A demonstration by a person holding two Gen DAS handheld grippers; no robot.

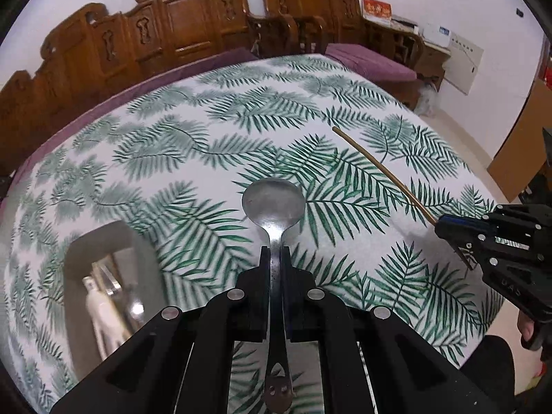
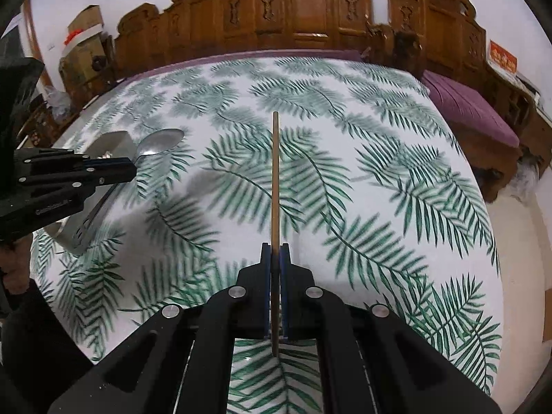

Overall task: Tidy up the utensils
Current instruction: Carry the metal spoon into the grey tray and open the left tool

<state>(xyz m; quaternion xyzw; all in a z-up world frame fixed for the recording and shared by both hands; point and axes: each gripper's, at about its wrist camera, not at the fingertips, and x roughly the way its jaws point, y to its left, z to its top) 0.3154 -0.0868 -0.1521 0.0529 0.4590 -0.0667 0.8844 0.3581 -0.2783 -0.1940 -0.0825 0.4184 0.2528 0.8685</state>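
My left gripper [image 1: 275, 252] is shut on the handle of a metal spoon [image 1: 273, 203], whose bowl points forward above the leaf-print tablecloth [image 1: 207, 131]. At the right of the left wrist view my right gripper [image 1: 440, 224] is shut on a thin wooden chopstick [image 1: 379, 169]. In the right wrist view the right gripper [image 2: 275, 246] pinches the chopstick [image 2: 275, 179], which sticks straight ahead. The left gripper [image 2: 134, 169] holds the spoon [image 2: 160, 141] at the far left. A shiny steel utensil holder [image 1: 100, 252] stands below and left of the spoon.
The steel holder [image 2: 112, 143] sits near the table's left edge, behind the left gripper. Carved wooden benches [image 2: 310, 10] with purple cushions [image 2: 472, 110] ring the far side of the table. Cardboard boxes [image 2: 82, 34] are stacked at the back left.
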